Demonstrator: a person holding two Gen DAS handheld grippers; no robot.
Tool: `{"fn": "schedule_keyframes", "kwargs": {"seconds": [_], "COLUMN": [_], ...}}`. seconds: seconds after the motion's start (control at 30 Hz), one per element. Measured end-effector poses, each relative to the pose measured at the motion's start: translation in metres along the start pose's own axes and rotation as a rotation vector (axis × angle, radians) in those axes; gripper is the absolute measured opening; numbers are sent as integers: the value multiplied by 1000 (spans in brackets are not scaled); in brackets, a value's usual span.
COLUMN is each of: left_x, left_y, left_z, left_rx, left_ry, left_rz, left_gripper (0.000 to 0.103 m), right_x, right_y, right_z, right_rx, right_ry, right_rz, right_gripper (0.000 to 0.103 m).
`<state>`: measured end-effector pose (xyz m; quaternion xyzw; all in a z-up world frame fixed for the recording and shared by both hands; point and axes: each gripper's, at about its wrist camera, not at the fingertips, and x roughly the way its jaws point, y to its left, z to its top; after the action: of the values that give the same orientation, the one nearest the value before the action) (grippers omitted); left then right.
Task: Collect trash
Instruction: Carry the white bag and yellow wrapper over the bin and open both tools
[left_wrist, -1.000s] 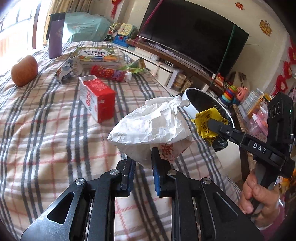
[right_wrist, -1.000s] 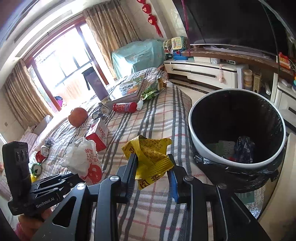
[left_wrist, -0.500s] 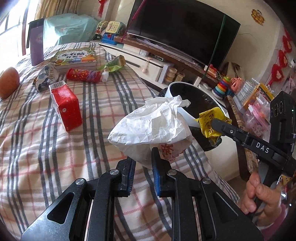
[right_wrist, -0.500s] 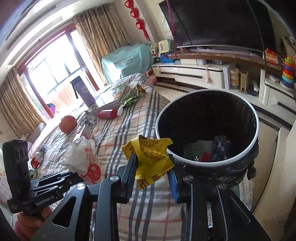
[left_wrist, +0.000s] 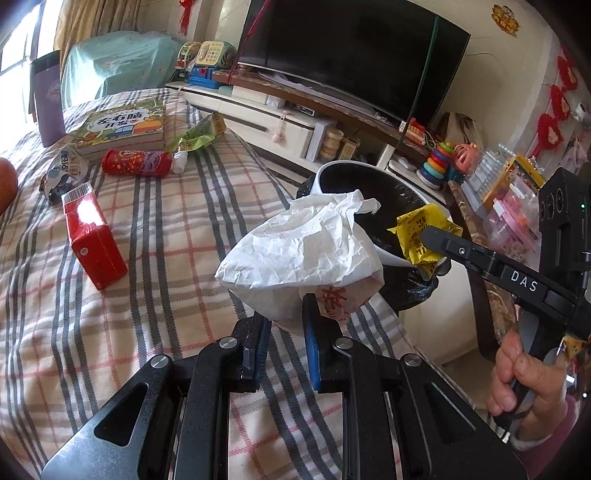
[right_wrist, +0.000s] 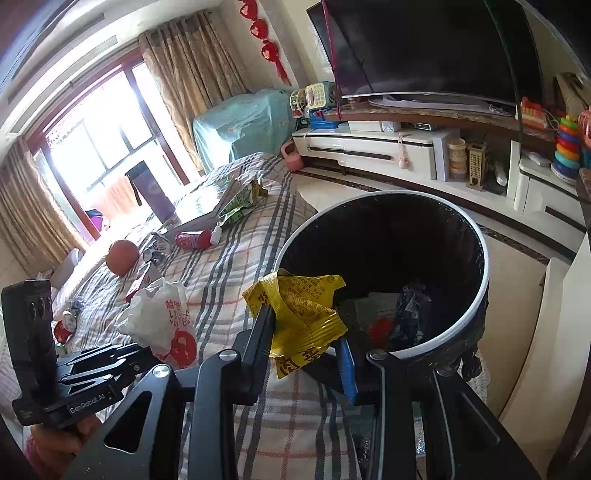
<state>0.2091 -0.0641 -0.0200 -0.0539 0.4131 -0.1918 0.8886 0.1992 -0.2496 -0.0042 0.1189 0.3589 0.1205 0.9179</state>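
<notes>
A plaid-covered bed (left_wrist: 155, 258) carried a book (left_wrist: 122, 127), a red carton (left_wrist: 94, 245), a red tube (left_wrist: 136, 162) and a green wrapper (left_wrist: 201, 133). Just beside it stood the trash bin (right_wrist: 480, 295), nothing blocking its mouth. The left gripper (left_wrist: 284, 325) had its fingers clamped on a white bag (left_wrist: 303, 251) above the bed's edge; the right gripper (right_wrist: 306, 339) pinched a yellow wrapper (right_wrist: 303, 306) at the bin's rim.

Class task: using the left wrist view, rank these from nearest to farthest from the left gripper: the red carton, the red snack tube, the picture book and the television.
1. Red carton, standing on the blanket, left of the left gripper.
2. Red snack tube, lying farther up the bed.
3. Picture book, just behind the tube.
4. Television, across the room.
</notes>
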Motion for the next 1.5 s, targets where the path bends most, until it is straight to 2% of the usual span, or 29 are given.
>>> {"fn": "schedule_keyframes", "kwargs": {"seconds": [1.0,1.47,1.5], "left_x": [53,79,79], "left_y": [-73,-83,-83], "left_z": [62,74,74], "left_rx": [143,163,160], "left_ry": [47,70,71], "left_rz": [-37,-29,-27], "left_gripper": [16,16,19], "right_x": [4,19,19], "right_y": [-60,-71,-71], "right_z": [36,45,45], "right_rx": [33,29,29], "right_ry": [-11,9,9], "right_rz": [-75,-90,-90], "right_gripper": [36,37,38]}}
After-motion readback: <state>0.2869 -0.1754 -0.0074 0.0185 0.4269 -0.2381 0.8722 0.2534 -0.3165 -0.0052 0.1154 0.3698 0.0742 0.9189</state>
